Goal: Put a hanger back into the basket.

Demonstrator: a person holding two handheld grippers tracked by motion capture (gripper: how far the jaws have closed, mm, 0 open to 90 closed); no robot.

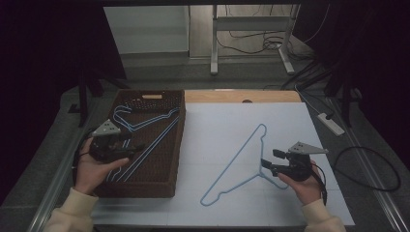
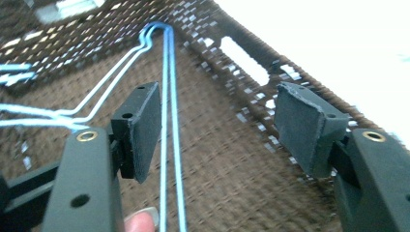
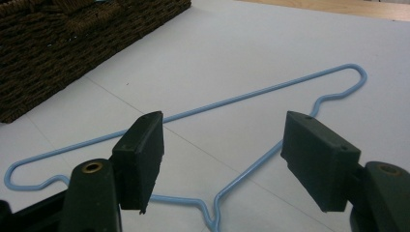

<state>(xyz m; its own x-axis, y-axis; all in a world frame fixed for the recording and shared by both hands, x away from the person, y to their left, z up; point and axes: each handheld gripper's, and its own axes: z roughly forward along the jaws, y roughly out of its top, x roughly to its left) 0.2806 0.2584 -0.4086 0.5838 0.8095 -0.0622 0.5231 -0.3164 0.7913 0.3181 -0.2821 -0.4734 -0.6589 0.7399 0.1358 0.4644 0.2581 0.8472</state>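
From the high view, one dark brown woven basket (image 1: 145, 181) stands on the white table sheet (image 1: 290, 125), and two thin light-blue wire hangers (image 1: 145, 126) lie stacked inside it. A third blue hanger (image 1: 240, 155), a rounded triangle of coated wire, lies flat on the sheet to the right of the basket. The left gripper (image 1: 133, 146) hangs over the basket's near half; the right gripper (image 1: 269, 162) sits just beside the lone hanger's hook end. In the left gripper view, the black jaws stand spread with nothing pinched, hanger wires running below between them over the open-weave basket floor. In the right gripper view, the jaws are likewise spread apart above the hanger's neck, gripping nothing.
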